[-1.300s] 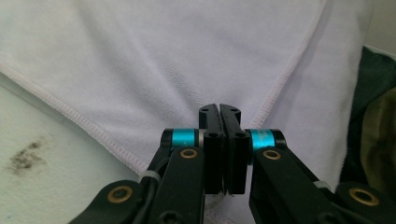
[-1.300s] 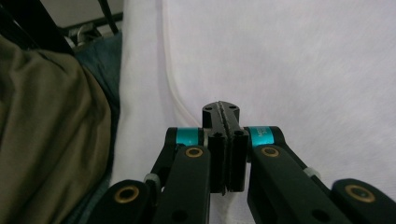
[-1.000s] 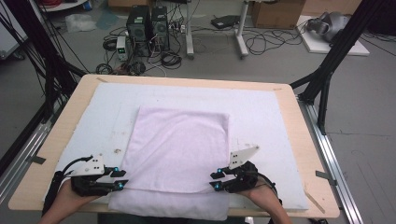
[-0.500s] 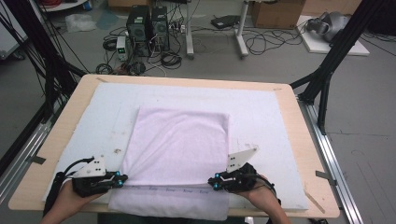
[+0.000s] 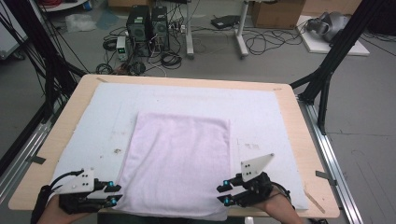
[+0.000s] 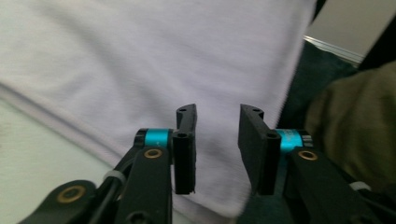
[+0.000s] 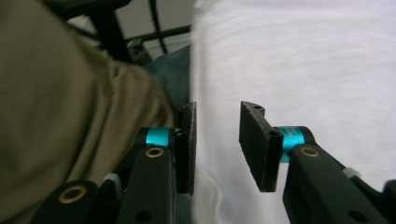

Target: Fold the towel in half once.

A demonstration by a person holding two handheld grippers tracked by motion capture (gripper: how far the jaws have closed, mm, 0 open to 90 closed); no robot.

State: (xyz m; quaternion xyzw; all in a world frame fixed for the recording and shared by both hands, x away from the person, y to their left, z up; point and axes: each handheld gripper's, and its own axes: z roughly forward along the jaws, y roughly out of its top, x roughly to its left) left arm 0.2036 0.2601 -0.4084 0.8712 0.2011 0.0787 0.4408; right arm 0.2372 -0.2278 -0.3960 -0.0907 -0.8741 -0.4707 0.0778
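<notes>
High view: towel point(image 5: 180, 163) lies folded flat on table point(image 5: 299, 121). I have left gripper point(image 5: 112, 193) and right gripper point(image 5: 223, 193) released, jaws just reopened at near corners; further folding may remain.

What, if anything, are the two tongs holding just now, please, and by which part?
Nothing is held. Both the left tongs and the right tongs have just reopened, their pads clear of the towel, at its near corners.
</notes>
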